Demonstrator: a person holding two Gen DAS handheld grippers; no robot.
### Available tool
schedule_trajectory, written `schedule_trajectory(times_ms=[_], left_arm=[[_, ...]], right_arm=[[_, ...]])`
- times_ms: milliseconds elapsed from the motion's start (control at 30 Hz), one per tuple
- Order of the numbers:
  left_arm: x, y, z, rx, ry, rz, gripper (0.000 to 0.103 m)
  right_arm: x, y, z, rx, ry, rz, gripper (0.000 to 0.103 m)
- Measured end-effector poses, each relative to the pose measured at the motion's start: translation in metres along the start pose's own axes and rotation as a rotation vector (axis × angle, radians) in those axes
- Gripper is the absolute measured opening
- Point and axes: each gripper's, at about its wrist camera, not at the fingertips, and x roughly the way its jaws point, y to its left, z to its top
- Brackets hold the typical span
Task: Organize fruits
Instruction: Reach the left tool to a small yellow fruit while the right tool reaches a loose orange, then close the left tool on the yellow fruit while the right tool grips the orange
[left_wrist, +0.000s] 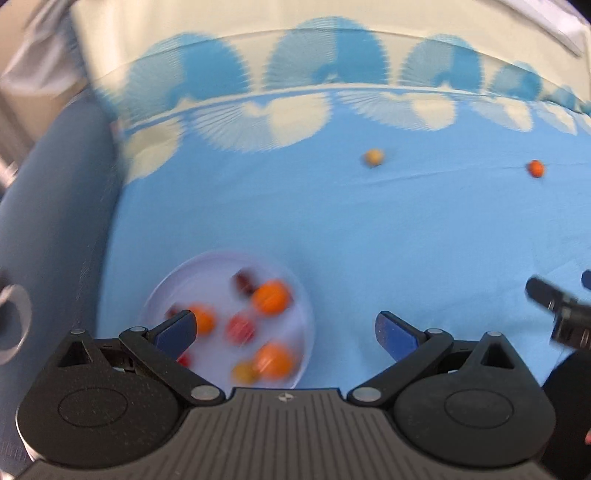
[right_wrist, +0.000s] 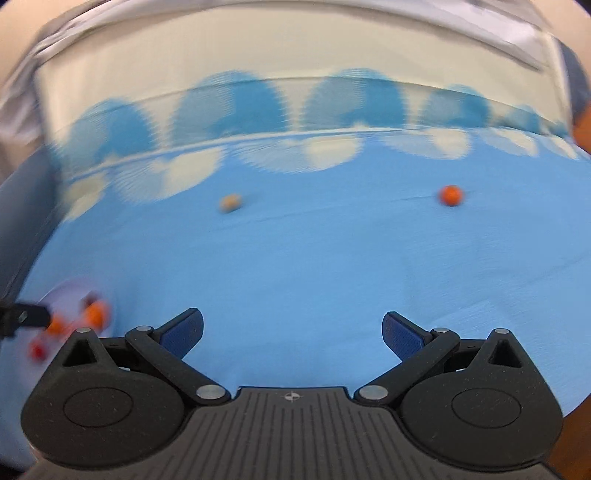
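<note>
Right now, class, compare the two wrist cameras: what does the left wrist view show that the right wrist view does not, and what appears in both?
Only the left wrist view shows the whole round white plate with its blurred pile of orange, red and dark fruits, lying just under the open left gripper.

Only the right wrist view shows the open right gripper head-on, over bare blue cloth.

Both show the plate, the cloth, a small tan fruit and a small orange-red fruit lying loose.
</note>
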Motion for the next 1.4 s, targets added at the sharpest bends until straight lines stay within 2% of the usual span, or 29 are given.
schedule_trajectory(times_ms=[167, 233, 300, 400, 467, 533, 600, 667, 700, 800, 900, 1100, 1167, 1200, 1233, 1267, 1300, 1333, 1400], left_arm=[[0.052, -0.046, 0.06, 0.075, -0.061, -0.073, 0.103], [0.082, -0.061, 0.085, 0.078, -0.067, -0.117, 0.103], [0.116, -0.072, 0.11, 0.061, -0.072, -0.116, 0.103], [0.164, -0.086, 0.141, 0.049, -0.077, -0.054, 0.103], [0.194, -0.092, 0.158, 0.05, -0.059, -0.051, 0.103], [0.219, -0.092, 0.169, 0.039, -0.05, -0.059, 0.103], [0.237, -0.091, 0.173, 0.04, -0.048, -0.051, 0.103], [0.256, -0.092, 0.172, 0.058, -0.012, -0.029, 0.103], [0.26, -0.09, 0.171, 0.045, -0.02, -0.047, 0.103], [0.261, -0.078, 0.165, -0.027, -0.037, -0.088, 0.103], [0.261, -0.076, 0.164, -0.027, -0.046, -0.099, 0.103], [0.259, -0.079, 0.167, -0.033, -0.026, -0.093, 0.103], [0.258, -0.078, 0.168, -0.034, -0.018, -0.094, 0.101], [0.256, -0.078, 0.168, -0.034, -0.018, -0.106, 0.092], [0.252, -0.079, 0.169, -0.021, -0.027, -0.127, 0.076], [0.248, -0.08, 0.169, 0.01, -0.038, -0.143, 0.065], [0.244, -0.083, 0.169, 0.048, -0.045, -0.165, 0.041], [0.241, -0.085, 0.169, 0.068, -0.044, -0.175, 0.027], [0.238, -0.084, 0.168, 0.063, -0.026, -0.177, 0.027]], right_arm=[[0.057, -0.075, 0.042, 0.129, -0.08, -0.132, 0.102], [0.088, -0.106, 0.061, 0.192, -0.133, -0.189, 0.102], [0.124, -0.135, 0.077, 0.233, -0.154, -0.245, 0.102], [0.18, -0.171, 0.095, 0.268, -0.129, -0.296, 0.102], [0.214, -0.189, 0.106, 0.265, -0.068, -0.316, 0.102], [0.239, -0.203, 0.114, 0.254, -0.061, -0.321, 0.102], [0.257, -0.212, 0.119, 0.253, -0.064, -0.322, 0.102], [0.274, -0.222, 0.119, 0.26, -0.036, -0.318, 0.102], [0.28, -0.224, 0.117, 0.268, -0.02, -0.322, 0.102], [0.28, -0.216, 0.111, 0.222, -0.088, -0.353, 0.102], [0.279, -0.215, 0.106, 0.22, -0.119, -0.358, 0.102], [0.279, -0.215, 0.106, 0.217, -0.116, -0.362, 0.102], [0.277, -0.215, 0.108, 0.226, -0.092, -0.361, 0.099], [0.274, -0.214, 0.109, 0.235, -0.082, -0.36, 0.096], [0.272, -0.213, 0.111, 0.247, -0.07, -0.368, 0.085], [0.269, -0.211, 0.113, 0.257, -0.062, -0.378, 0.068], [0.266, -0.209, 0.115, 0.26, -0.056, -0.386, 0.057], [0.265, -0.207, 0.118, 0.253, -0.048, -0.387, 0.04], [0.265, -0.205, 0.12, 0.24, -0.03, -0.397, 0.037]])
